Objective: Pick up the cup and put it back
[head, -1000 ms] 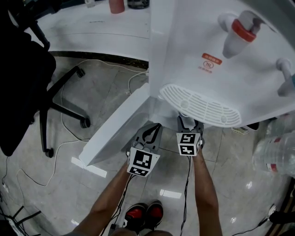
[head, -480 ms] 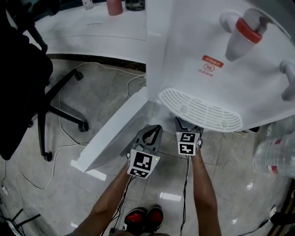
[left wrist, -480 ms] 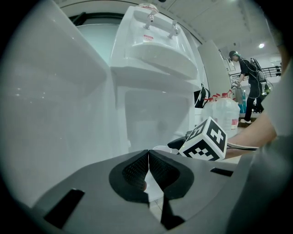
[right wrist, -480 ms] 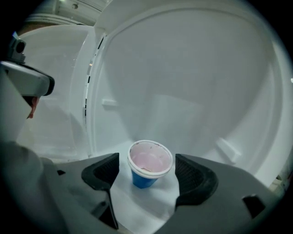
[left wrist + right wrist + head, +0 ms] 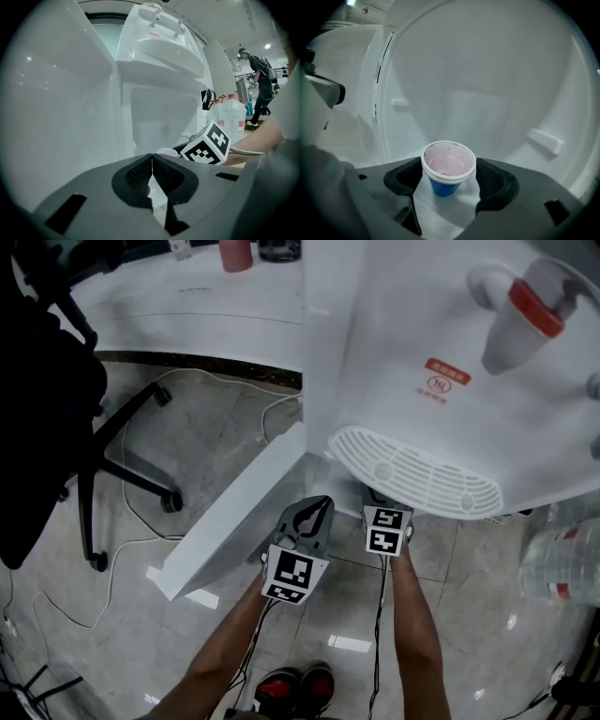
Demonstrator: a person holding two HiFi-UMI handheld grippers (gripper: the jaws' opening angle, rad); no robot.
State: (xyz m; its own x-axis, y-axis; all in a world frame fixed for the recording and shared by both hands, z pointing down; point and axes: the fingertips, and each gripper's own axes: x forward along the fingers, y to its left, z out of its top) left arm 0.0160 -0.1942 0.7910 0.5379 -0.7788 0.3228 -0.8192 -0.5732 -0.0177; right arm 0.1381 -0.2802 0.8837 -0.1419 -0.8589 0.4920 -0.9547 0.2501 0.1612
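Observation:
A small blue paper cup [image 5: 448, 168] with a white rim and pinkish inside stands upright on the white floor inside the water dispenser's lower cabinet. My right gripper [image 5: 449, 180] is open around it, with its pads [image 5: 497, 180] wide on either side of the cup. In the left gripper view the cup's rim [image 5: 167, 152] shows beside the right gripper's marker cube [image 5: 208, 144]. My left gripper [image 5: 152, 161] is shut on nothing, just left of the right one [image 5: 386, 521]. In the head view the drip tray hides the cup.
The white water dispenser [image 5: 441, 381] overhangs both grippers with its drip tray [image 5: 417, 470]. Its cabinet door [image 5: 234, 512] stands swung open to the left. A black office chair [image 5: 56, 399] and floor cables lie left; water bottles [image 5: 562, 559] stand right.
Both grippers stay at the cabinet opening, shifted only slightly. The head view has drifted a little, so the dispenser sits further right in the frame.

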